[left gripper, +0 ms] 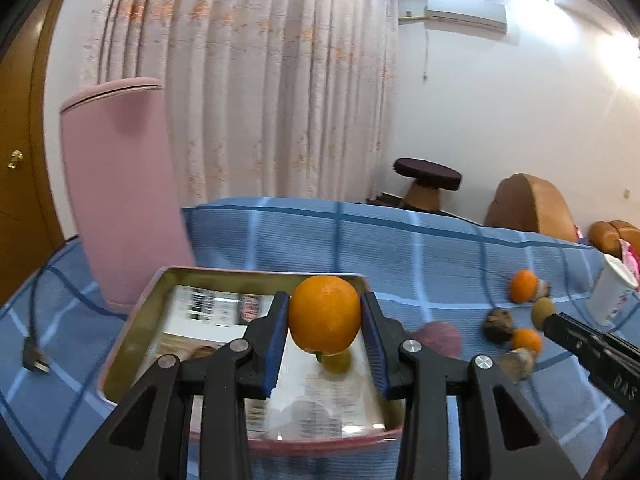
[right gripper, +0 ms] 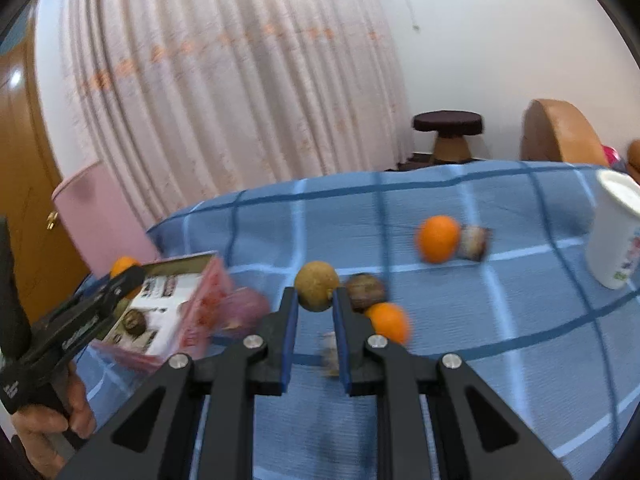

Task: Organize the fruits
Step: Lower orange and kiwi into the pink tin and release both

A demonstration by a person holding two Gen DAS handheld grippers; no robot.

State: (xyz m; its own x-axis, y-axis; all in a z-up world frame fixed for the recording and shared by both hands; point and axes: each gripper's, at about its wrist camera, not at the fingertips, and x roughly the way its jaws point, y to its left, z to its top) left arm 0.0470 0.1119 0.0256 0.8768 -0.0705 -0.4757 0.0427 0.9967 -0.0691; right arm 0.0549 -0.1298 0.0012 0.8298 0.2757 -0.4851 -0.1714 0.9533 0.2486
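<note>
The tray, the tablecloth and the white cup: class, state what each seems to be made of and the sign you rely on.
Tray: probably metal tin, its inner walls a glossy gold with reflections.
Tablecloth: woven fabric, blue check, matte, with a fine ribbed weave and soft folds.
White cup: likely paper or thin plastic, matte with a rolled rim and printing; too blurred to settle.
</note>
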